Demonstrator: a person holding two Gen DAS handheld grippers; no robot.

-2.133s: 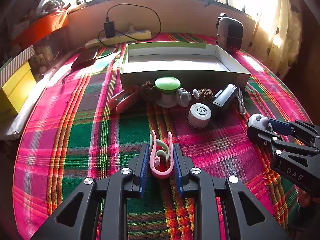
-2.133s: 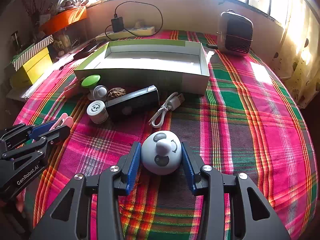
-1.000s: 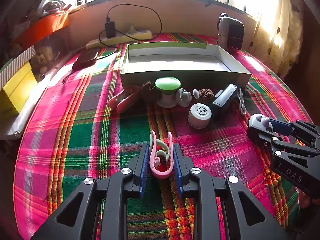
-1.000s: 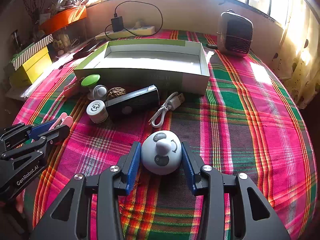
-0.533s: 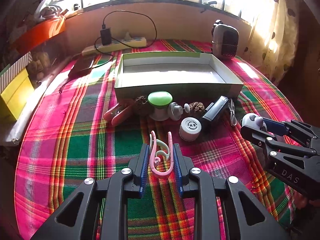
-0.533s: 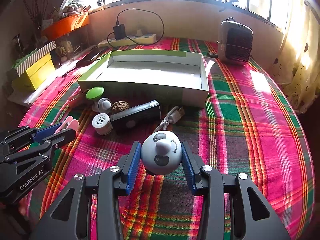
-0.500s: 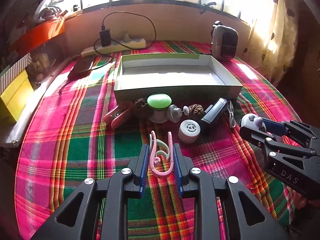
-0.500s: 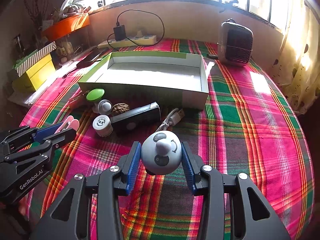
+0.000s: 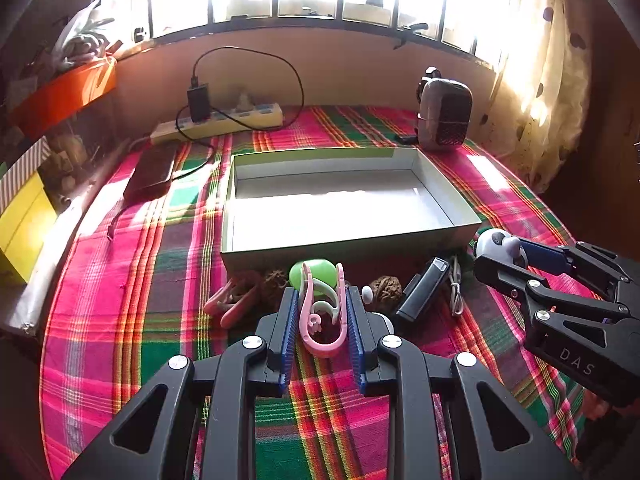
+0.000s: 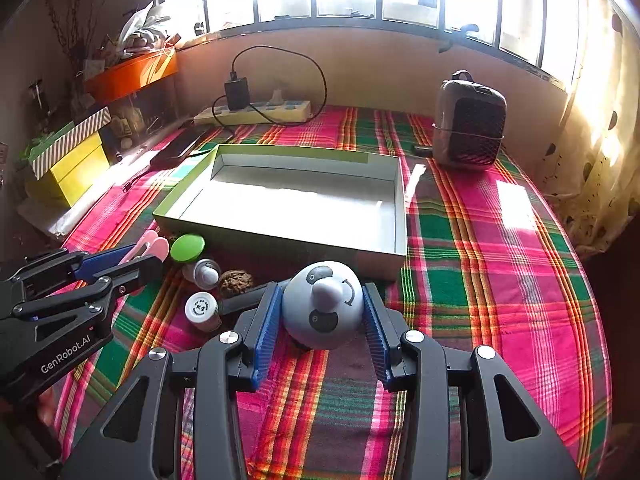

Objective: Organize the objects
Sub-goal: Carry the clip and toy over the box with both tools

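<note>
My left gripper [image 9: 322, 312] is shut on a pink clip [image 9: 323, 320] and holds it above the plaid cloth, short of the open white box [image 9: 344, 204]. My right gripper [image 10: 322, 312] is shut on a round white panda toy [image 10: 324, 304], also raised, near the box's front right corner [image 10: 400, 256]. The toy shows in the left wrist view [image 9: 496, 242], and the clip shows in the right wrist view [image 10: 150, 248]. The box is empty inside.
In front of the box lie a green-capped item [image 10: 187, 247], a small white jar [image 10: 202, 310], a walnut [image 9: 386, 286], a black device [image 9: 422, 292], a white cable [image 9: 454, 292] and pink clips [image 9: 234, 302]. A speaker [image 10: 468, 128] and a power strip [image 10: 256, 114] stand behind.
Both grippers have risen and moved forward toward the box, each still holding its object. The items on the cloth have not moved.
</note>
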